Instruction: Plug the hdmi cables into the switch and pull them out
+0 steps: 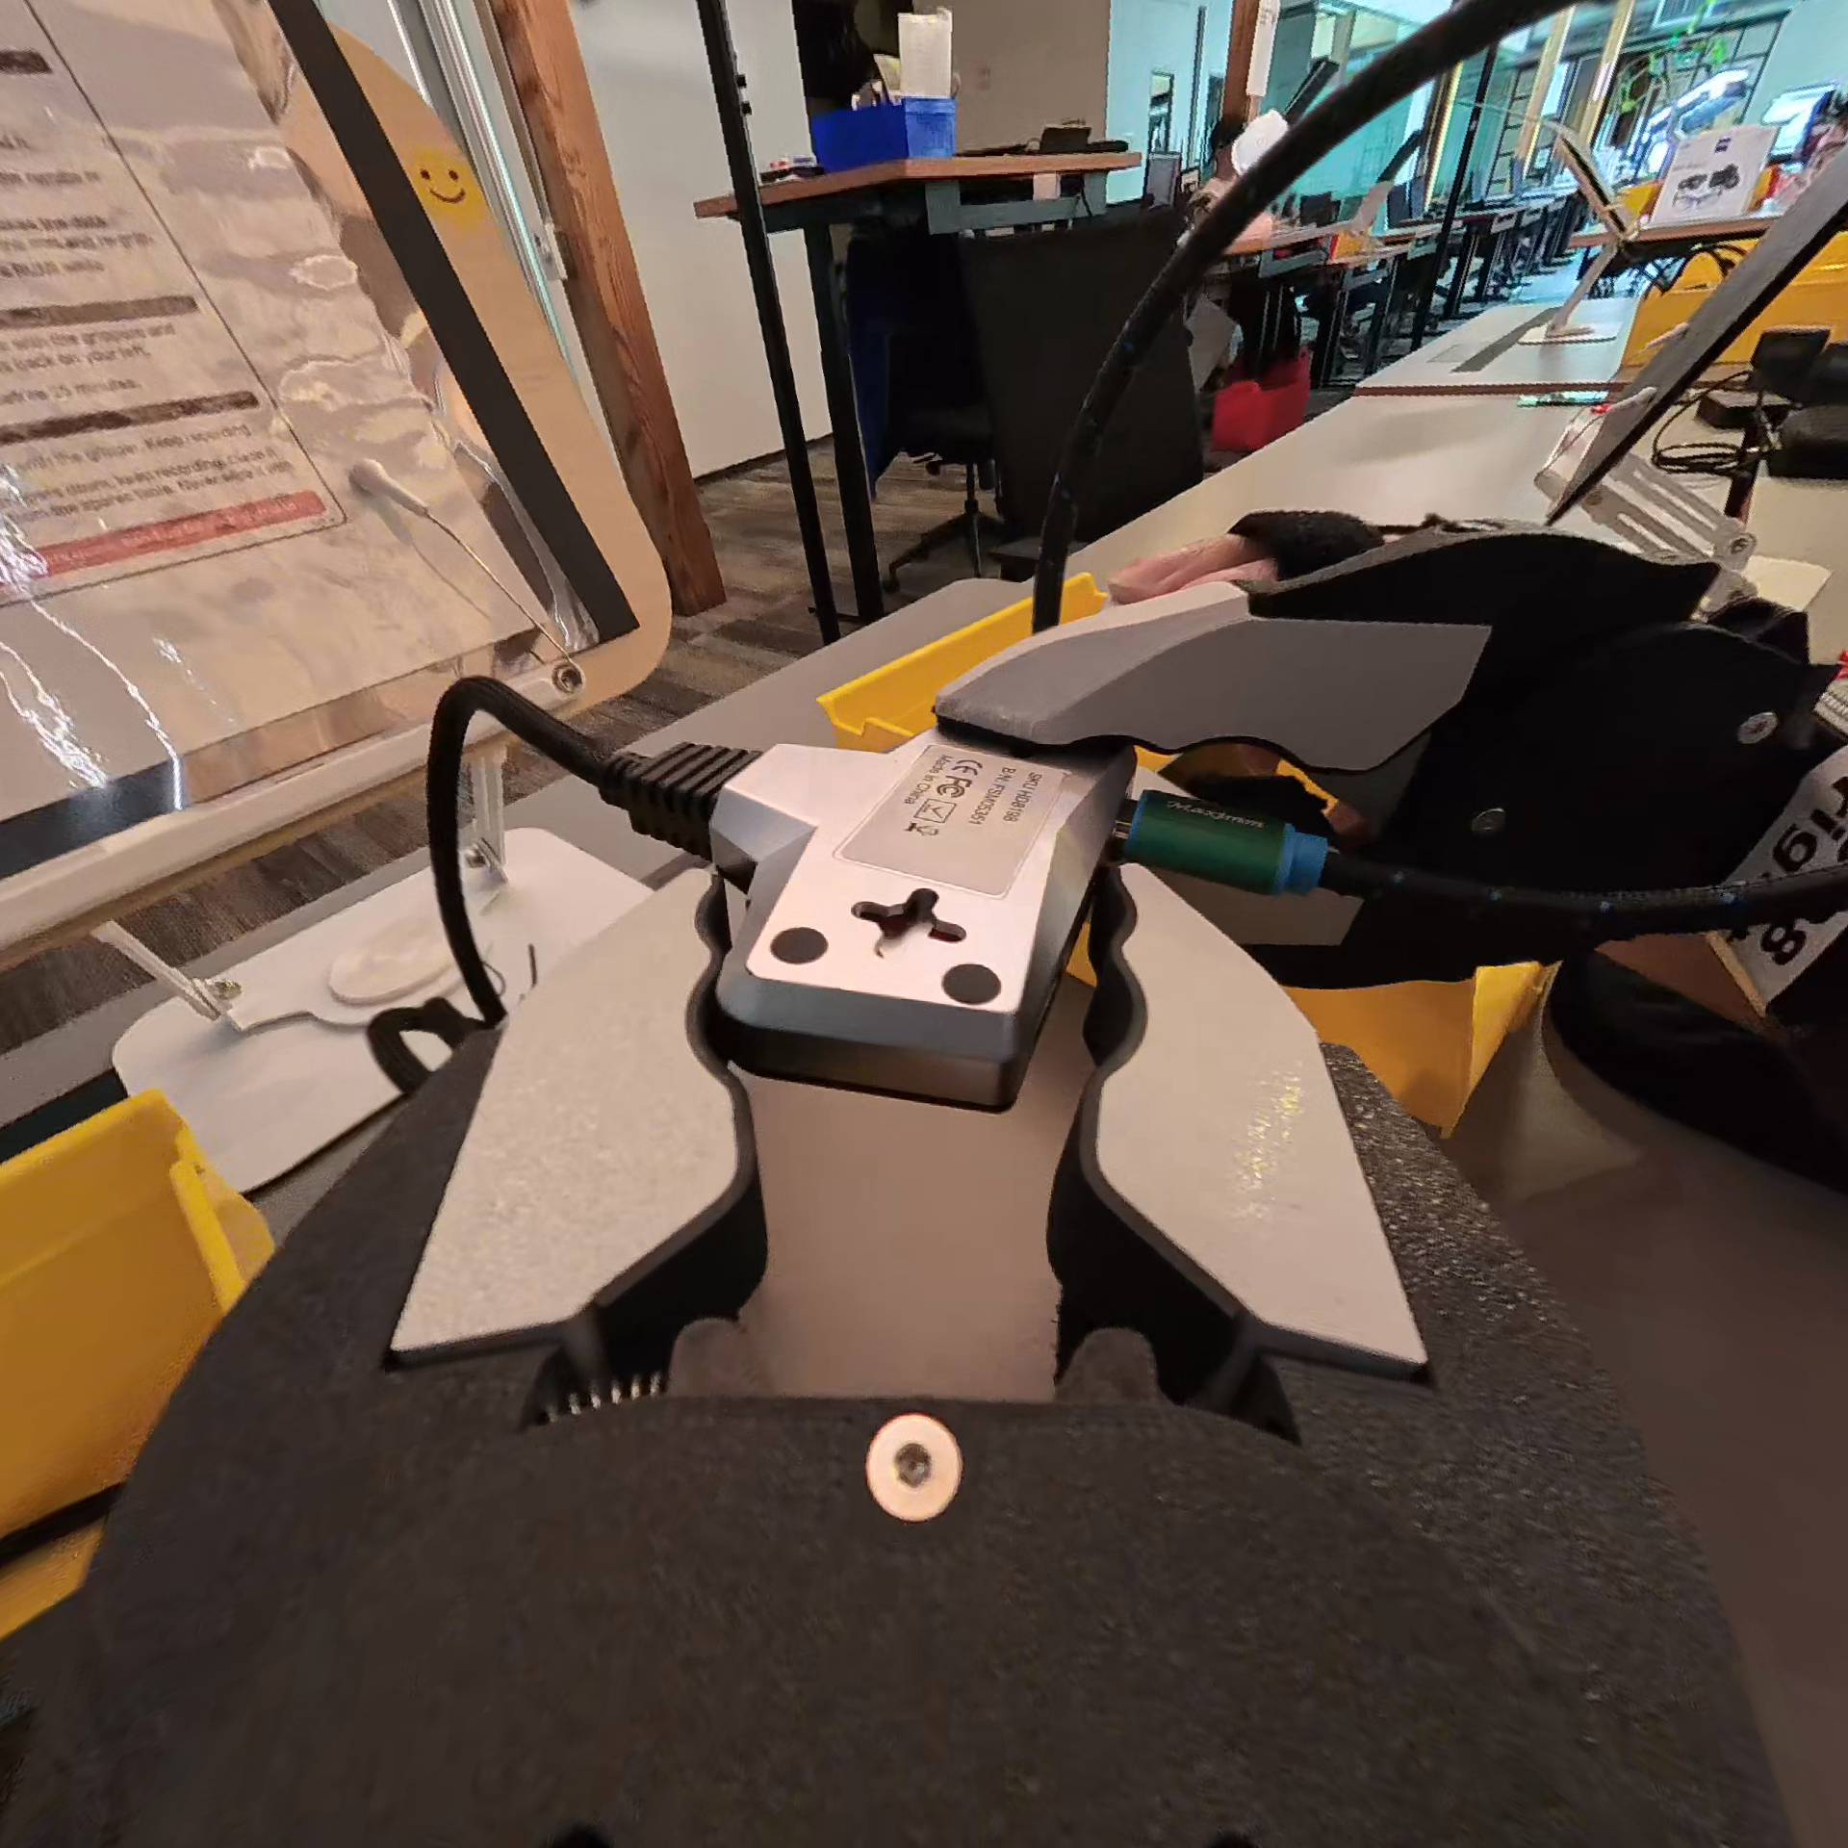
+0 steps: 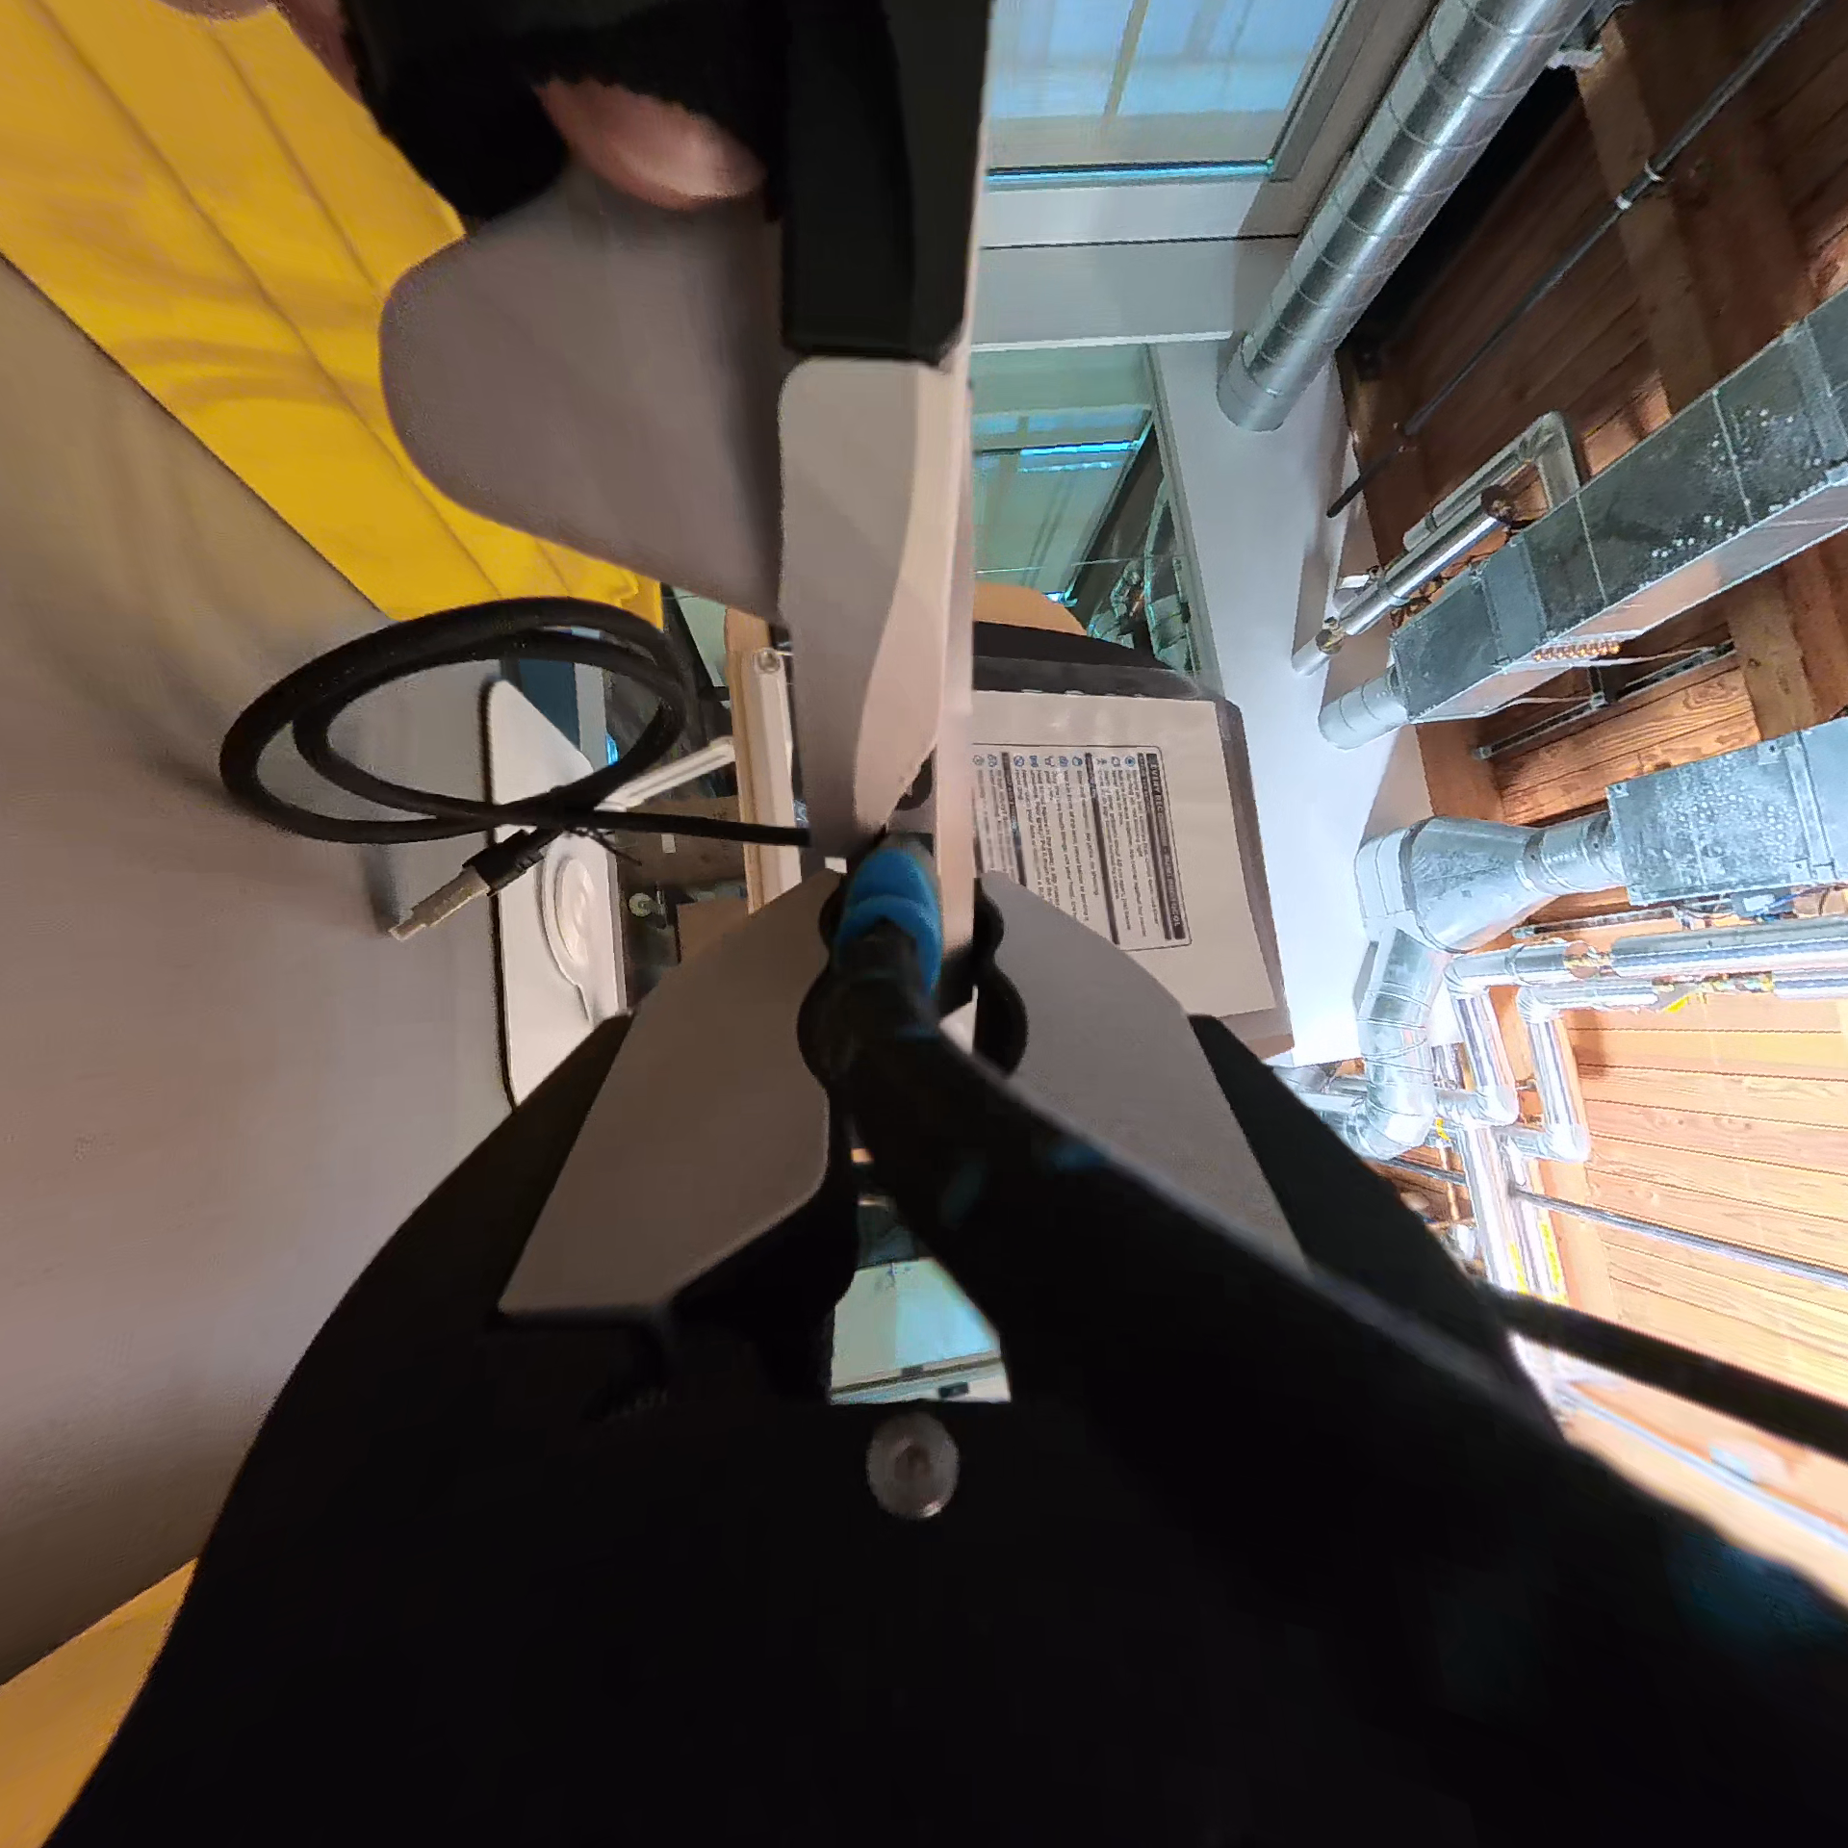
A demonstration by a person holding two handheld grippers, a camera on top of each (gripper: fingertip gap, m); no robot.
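Left gripper [image 1: 905, 985] is clamped narrow on the silver switch [image 1: 900, 900], underside up. Right gripper [image 2: 905, 900] pinches the green-blue HDMI plug [image 1: 1215, 845], seated sideways in the switch.

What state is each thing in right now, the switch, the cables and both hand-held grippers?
Switch: held off the table, underside up.
Green plug: at the switch's side port; depth of seating unclear.
Fixed cable: attached to the switch, looping down.
Loose cable: coiled on the table, unplugged.
Left hand-held gripper: shut on switch.
Right hand-held gripper: shut on green plug.
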